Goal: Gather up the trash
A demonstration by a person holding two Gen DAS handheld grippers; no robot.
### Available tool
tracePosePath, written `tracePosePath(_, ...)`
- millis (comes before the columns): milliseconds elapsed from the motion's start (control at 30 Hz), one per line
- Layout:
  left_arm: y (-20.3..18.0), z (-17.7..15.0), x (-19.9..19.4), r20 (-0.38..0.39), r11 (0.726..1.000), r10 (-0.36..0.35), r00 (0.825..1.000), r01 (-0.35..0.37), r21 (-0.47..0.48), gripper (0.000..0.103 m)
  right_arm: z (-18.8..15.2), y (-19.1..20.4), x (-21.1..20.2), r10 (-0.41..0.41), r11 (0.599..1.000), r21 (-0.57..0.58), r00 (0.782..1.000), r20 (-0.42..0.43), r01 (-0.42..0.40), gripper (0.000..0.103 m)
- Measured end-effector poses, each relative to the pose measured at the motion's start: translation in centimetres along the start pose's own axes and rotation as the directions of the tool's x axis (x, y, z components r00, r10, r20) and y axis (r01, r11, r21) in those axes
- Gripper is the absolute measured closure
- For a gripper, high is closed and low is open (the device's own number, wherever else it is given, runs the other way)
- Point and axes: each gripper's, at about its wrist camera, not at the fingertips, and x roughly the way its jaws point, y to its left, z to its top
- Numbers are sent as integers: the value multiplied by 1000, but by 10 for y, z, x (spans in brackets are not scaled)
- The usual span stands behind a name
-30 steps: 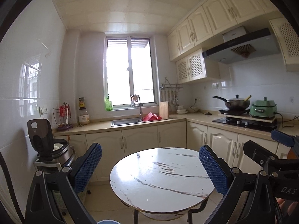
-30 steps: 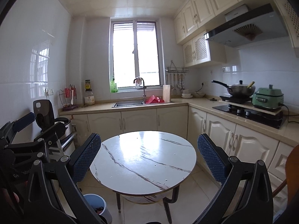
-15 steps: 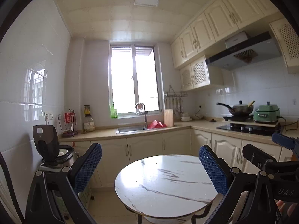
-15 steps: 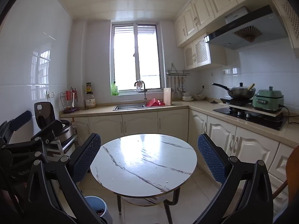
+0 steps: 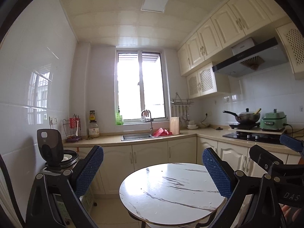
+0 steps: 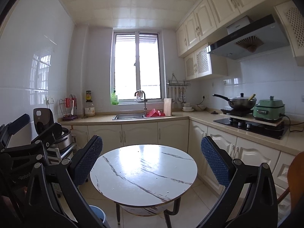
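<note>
The round marble table (image 6: 144, 172) fills the middle of the right wrist view, its top bare but for tiny specks. The left gripper (image 5: 153, 168) and right gripper (image 6: 152, 159) both hang above it, jaws spread wide, holding nothing. At seven o'clock, on the floor beside a table leg, sits the blue bin (image 6: 96, 213), mostly hidden.

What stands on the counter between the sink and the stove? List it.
In the right wrist view: red plastic items, a wooden board, then stacked white bowls.
</note>
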Motion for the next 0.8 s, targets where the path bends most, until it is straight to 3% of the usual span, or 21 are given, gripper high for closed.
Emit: tracePosePath(800, -9, 5, 17, -21, 1000, 11, 1000, -12, -3, 1, 2, 0, 5, -10, 1000, -2, 1000, -17, 10, 0)
